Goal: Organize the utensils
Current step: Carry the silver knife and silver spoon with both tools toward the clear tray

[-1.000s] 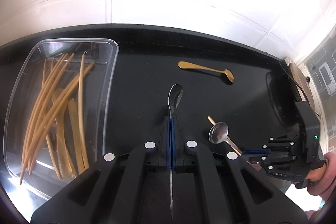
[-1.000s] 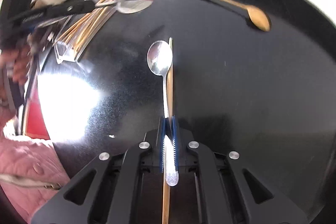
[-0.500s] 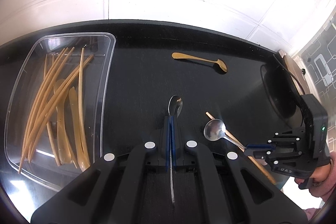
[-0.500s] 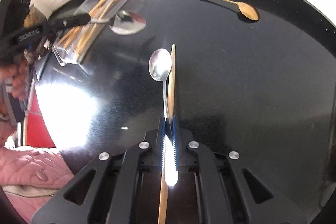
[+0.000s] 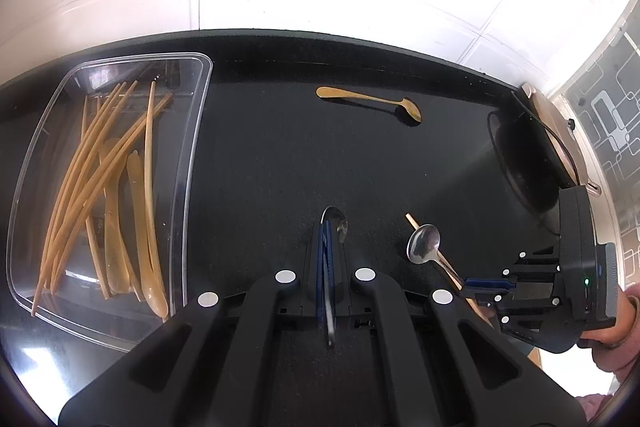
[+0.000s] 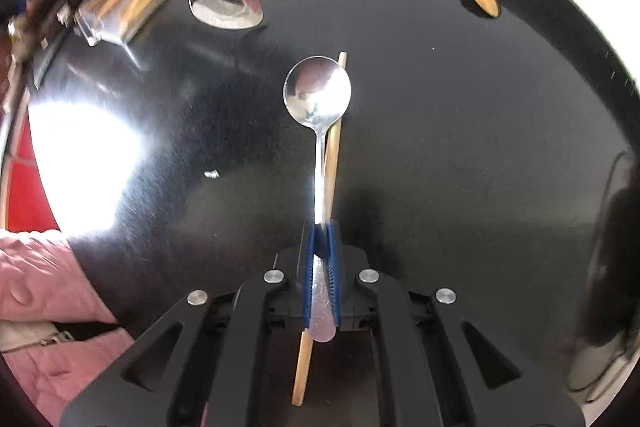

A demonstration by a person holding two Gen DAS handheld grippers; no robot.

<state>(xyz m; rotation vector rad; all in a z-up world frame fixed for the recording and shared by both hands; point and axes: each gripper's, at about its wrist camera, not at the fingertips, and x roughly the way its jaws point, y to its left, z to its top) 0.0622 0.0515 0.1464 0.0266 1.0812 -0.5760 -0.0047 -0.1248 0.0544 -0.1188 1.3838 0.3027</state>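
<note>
My left gripper is shut on a silver spoon, its bowl poking out past the blue pads above the black table. My right gripper is shut on a second silver spoon by its handle. In the left wrist view it holds that spoon at the right. A single wooden chopstick lies on the table under the right spoon. A gold spoon lies at the far middle of the table. A clear plastic tray at the left holds several wooden chopsticks and spoons.
The black tabletop ends at a white tiled wall behind. A dark round object stands at the right edge. A person's pink sleeve shows low left in the right wrist view.
The left gripper has pulled back and up, so its spoon shows shorter and the tray sits lower left. The right gripper has lifted its spoon closer to its camera.
</note>
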